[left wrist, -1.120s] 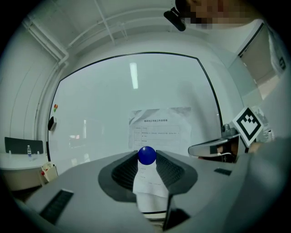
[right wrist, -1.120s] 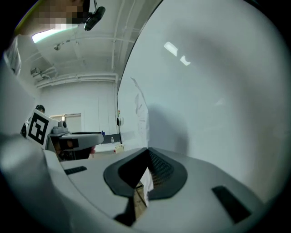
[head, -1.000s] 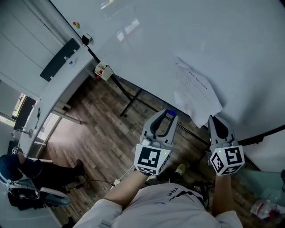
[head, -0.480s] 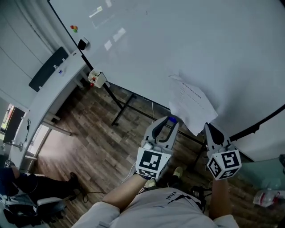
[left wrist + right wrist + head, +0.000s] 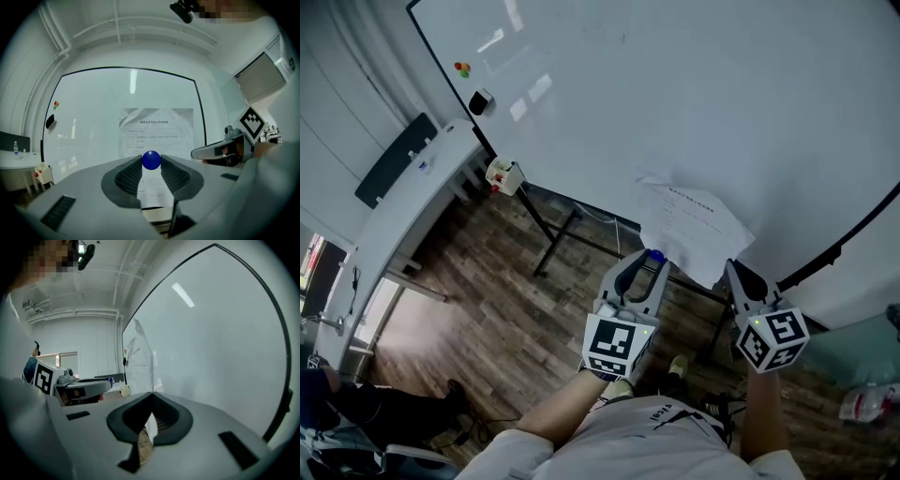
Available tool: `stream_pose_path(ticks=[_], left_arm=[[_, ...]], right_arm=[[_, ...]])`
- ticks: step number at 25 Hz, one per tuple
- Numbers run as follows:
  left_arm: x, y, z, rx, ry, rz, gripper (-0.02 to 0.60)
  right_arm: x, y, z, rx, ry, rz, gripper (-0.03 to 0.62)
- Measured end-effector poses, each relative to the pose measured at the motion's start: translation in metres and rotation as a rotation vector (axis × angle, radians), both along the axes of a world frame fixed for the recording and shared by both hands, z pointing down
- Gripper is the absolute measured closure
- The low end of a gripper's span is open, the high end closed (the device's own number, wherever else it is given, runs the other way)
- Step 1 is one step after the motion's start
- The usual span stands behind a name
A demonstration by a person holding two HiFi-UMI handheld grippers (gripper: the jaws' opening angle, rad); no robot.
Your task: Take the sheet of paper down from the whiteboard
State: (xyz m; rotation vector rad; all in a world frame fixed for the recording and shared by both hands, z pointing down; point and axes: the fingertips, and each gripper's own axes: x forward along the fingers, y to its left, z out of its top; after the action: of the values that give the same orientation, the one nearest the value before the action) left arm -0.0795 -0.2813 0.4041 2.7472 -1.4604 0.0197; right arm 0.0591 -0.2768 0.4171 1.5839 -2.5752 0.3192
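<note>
Sheet of paper [image 5: 689, 225]: light, limp, easily torn. Its lower corner is clamped by right gripper [image 5: 734, 270]; blue ball magnet [image 5: 151, 160] is pinched in left gripper [image 5: 648, 262].

Crumpled sheet of paper [image 5: 689, 225] on whiteboard [image 5: 675, 94]

An office: big whiteboard [image 5: 694, 84], long white desk [image 5: 398, 216], wood floor [image 5: 502, 305].

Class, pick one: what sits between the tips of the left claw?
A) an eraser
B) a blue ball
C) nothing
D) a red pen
B: the left claw pinches a blue ball at its tips, with the sheet behind it.
</note>
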Motion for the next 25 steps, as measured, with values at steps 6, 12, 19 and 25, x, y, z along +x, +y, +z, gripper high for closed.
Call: stream_pose_path(ticks=[6, 12, 19, 25], left_arm=[[-0.021, 0.005, 0.001, -0.006, 0.003, -0.030, 0.448], [-0.027, 0.009, 0.001, -0.013, 0.012, -0.041, 0.448], [-0.028, 0.010, -0.002, -0.019, 0.014, -0.040, 0.448], [-0.027, 0.009, -0.004, -0.018, 0.011, -0.039, 0.448]], right_arm=[[-0.014, 0.004, 0.004, -0.009, 0.019, -0.021, 0.580], [-0.020, 0.007, 0.000, -0.004, 0.024, -0.029, 0.582], [-0.022, 0.010, -0.009, 0.015, 0.023, -0.030, 0.582], [-0.023, 0.010, -0.010, 0.016, 0.019, -0.033, 0.582]])
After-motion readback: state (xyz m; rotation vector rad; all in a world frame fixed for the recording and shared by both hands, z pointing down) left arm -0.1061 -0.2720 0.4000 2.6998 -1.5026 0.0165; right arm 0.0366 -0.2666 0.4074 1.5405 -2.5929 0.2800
